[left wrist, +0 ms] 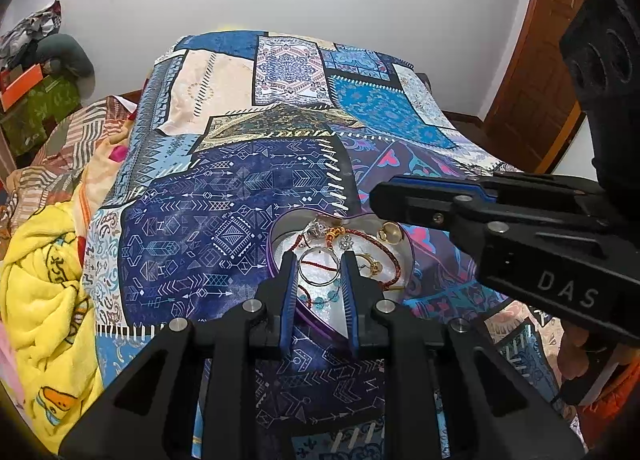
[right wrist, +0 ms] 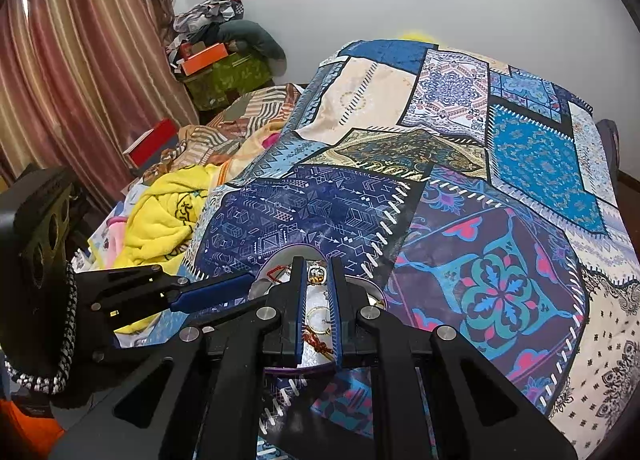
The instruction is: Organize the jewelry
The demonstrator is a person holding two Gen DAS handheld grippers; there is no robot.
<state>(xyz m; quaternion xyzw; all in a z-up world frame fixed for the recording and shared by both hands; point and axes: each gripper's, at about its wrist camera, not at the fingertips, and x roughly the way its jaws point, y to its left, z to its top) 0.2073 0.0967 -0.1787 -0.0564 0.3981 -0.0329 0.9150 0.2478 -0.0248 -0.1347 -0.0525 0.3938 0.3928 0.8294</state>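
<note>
Little of the sorting is judged to be done: the jewelry (left wrist: 340, 256) is still seen heaped together in a heart-shaped purple tray (left wrist: 276, 260) resting on the patchwork bedspread (left wrist: 224, 219) of the bed, with a silver bangle (left wrist: 319, 267), a red cord bracelet (left wrist: 384, 248) and gold rings tangled among one another. The left gripper (left wrist: 319, 260) is held over the tray with its fingers narrowly parted and nothing gripped. The right gripper (right wrist: 317, 272) is poised above the same tray, its fingers drawn in as far as they go, empty. Every piece remains to be separated.
</note>
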